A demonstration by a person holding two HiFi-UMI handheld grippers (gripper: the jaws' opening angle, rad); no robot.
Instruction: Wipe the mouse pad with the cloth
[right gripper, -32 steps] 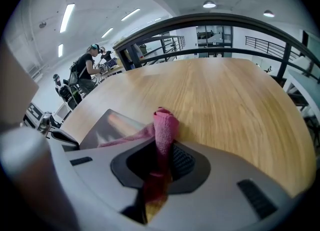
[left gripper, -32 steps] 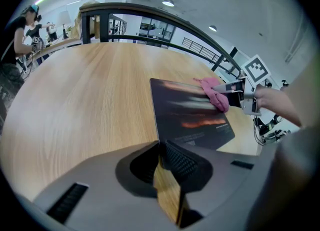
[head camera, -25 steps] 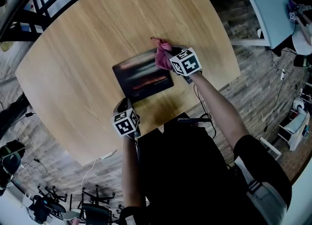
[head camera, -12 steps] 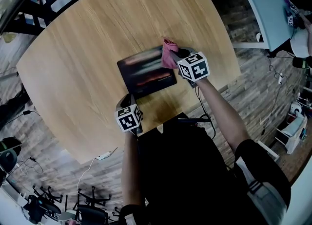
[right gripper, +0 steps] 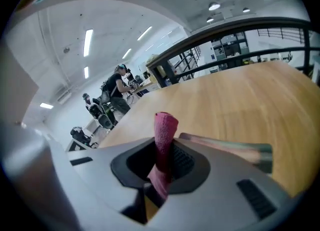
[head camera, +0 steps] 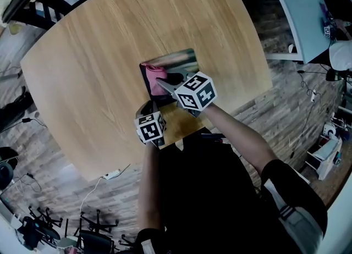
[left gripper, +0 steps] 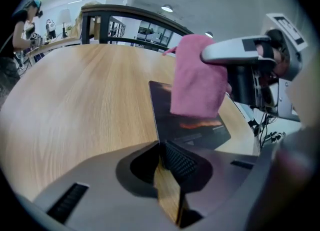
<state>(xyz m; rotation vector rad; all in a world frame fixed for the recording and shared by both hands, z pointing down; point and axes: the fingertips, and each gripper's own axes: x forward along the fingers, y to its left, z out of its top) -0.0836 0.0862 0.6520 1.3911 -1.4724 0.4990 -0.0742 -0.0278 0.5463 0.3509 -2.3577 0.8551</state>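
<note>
Pink cloth (right gripper: 165, 125), clenched in the jaws of the right gripper (right gripper: 164, 162), wants pressing flat onto the mouse pad (left gripper: 200, 127); the left gripper (left gripper: 167, 157) keeps its jaws pinched on the pad's corner

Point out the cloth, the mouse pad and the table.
cloth (left gripper: 197, 77): left gripper view, middle of hanging pink fabric.
mouse pad (left gripper: 195, 132): left gripper view, dark printed top.
table (head camera: 99, 55): head view, bare wood.
</note>
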